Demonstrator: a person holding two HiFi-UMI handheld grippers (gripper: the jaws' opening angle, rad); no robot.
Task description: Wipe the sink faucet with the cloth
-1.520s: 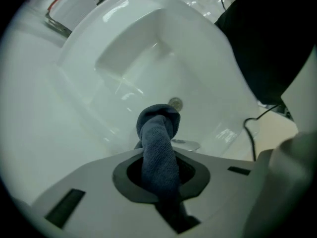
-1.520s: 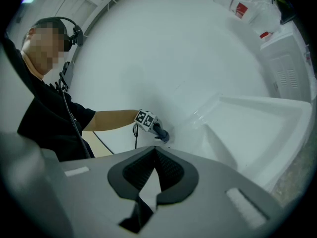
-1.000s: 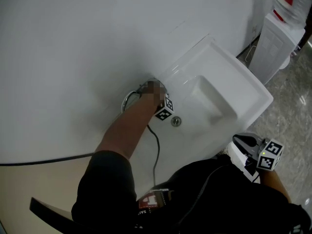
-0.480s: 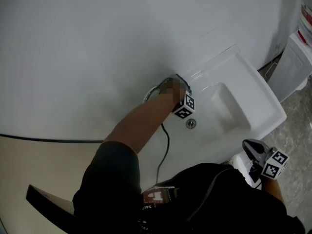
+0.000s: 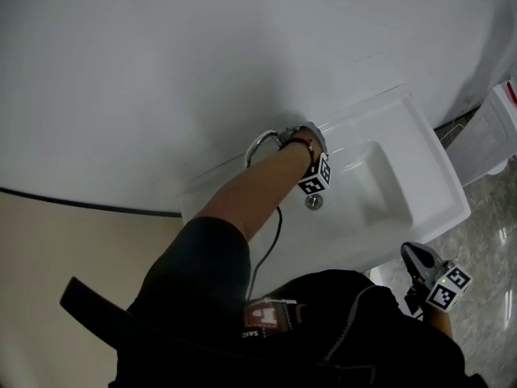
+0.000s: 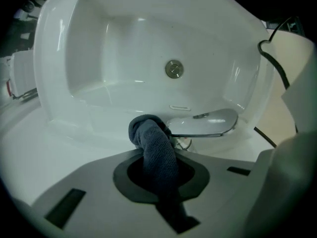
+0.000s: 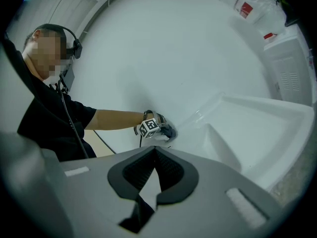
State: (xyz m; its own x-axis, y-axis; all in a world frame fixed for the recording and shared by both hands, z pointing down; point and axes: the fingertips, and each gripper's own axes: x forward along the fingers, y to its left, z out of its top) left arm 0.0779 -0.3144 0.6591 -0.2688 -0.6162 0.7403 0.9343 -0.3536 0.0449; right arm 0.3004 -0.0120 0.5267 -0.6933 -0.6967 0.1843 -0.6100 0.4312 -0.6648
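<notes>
My left gripper point(image 5: 309, 145) is shut on a dark blue-grey cloth point(image 6: 150, 142) and reaches to the back rim of the white sink point(image 5: 420, 168). The cloth's bunched end touches the base of the chrome faucet point(image 6: 204, 123), whose spout points over the basin. In the head view the faucet's curved chrome part point(image 5: 258, 145) shows just left of the hand. The right gripper view shows the left gripper point(image 7: 152, 128) with the cloth point(image 7: 168, 131) at the sink's corner. My right gripper point(image 7: 155, 151) is shut and empty, held low at the sink's front right point(image 5: 418, 257).
The drain point(image 6: 173, 69) sits in the basin's middle. A white water dispenser point(image 5: 501, 132) stands right of the sink, with a bottle on top point(image 7: 247, 6). A black cable point(image 5: 265, 249) hangs from the left gripper. A white wall rises behind the sink.
The head view has swung, so the sink now sits further right and higher. My left gripper stays at the faucet with the cloth, shifted slightly. The right gripper has kept its place.
</notes>
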